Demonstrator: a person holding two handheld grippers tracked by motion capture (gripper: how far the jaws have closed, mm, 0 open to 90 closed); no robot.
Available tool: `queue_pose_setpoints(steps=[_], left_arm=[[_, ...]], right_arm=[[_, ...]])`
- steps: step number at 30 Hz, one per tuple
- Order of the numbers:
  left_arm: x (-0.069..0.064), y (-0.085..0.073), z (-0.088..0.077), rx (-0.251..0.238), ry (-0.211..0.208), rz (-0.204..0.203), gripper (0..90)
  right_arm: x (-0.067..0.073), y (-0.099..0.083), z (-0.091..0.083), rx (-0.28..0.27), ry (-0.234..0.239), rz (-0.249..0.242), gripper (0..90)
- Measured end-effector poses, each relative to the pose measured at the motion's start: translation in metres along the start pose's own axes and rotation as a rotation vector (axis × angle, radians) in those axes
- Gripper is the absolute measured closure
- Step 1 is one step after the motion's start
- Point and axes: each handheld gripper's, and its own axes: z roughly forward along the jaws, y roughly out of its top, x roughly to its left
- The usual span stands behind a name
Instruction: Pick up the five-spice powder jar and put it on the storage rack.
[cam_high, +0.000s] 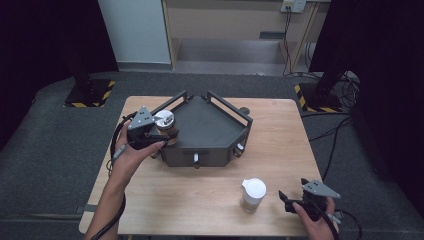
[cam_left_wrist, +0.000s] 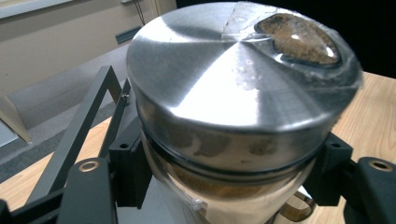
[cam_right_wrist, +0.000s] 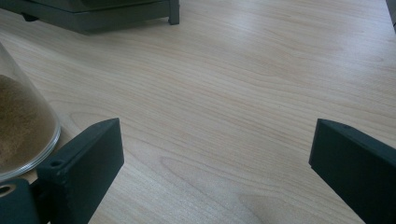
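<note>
Jar (cam_left_wrist: 233, 107) pinched by left gripper (cam_high: 150, 134) — right gripper (cam_right_wrist: 212, 154) spread over bare table (cam_right_wrist: 243, 84), high view adds white-lidded jar (cam_high: 253, 194).

One camera looks down from high above the surface (cam_high: 210, 200). Two small cameras sit very close. All see the wood.

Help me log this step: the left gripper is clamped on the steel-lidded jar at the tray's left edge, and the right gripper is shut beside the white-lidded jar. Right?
Not quite: the right gripper is open, its jaws wide apart over bare table in the right gripper view. The left gripper does clamp the steel-lidded jar at the tray; the white-lidded jar stands free.
</note>
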Motion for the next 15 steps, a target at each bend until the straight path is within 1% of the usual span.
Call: queue_pose_setpoints(steps=[1,7,15], left_arm=[[0.001,0.000,0.001,-0.001,0.000,-0.005,30.3],[0.003,0.001,0.010,0.008,0.001,0.000,30.3],[0.008,-0.001,0.018,0.006,0.004,-0.016,30.3]], right_arm=[[0.000,0.000,0.000,0.001,0.000,-0.001,3.6],[0.000,0.000,0.000,0.002,-0.001,0.000,3.6],[0.000,-0.001,0.000,0.004,0.001,-0.002,3.6]])
